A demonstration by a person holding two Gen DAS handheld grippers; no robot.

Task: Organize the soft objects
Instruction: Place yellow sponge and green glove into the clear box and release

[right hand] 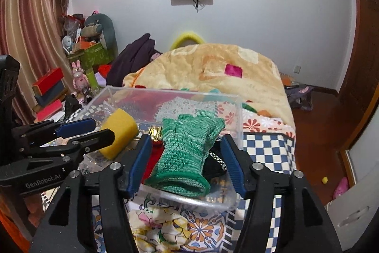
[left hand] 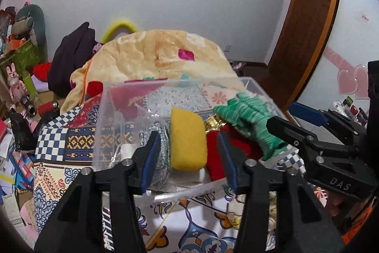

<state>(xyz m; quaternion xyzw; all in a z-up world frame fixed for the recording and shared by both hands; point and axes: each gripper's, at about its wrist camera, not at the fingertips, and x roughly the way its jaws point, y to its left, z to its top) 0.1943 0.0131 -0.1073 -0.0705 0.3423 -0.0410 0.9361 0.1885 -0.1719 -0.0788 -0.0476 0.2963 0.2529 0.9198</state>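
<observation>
A clear plastic box (left hand: 104, 115) sits on the patterned bed; it also shows in the right wrist view (right hand: 239, 120). Inside lie a yellow sponge (left hand: 188, 139), a grey steel scourer (left hand: 163, 155), a red cloth (left hand: 236, 148) and a gold-topped item (left hand: 214, 121). A pair of green knit gloves (right hand: 187, 151) drapes over the box's near rim. My left gripper (left hand: 187, 158) is open, its pads on either side of the sponge without touching it. My right gripper (right hand: 187, 158) is open with the gloves' cuff between its pads (right hand: 141, 158), apart from them.
A peach blanket (right hand: 213, 70) is heaped behind the box. A floral cloth (right hand: 161, 224) lies on the bed in front of the box. Dark clothing (right hand: 135, 56) and cluttered boxes and toys (right hand: 83, 46) stand at the left. Wooden floor (right hand: 315, 125) lies right of the bed.
</observation>
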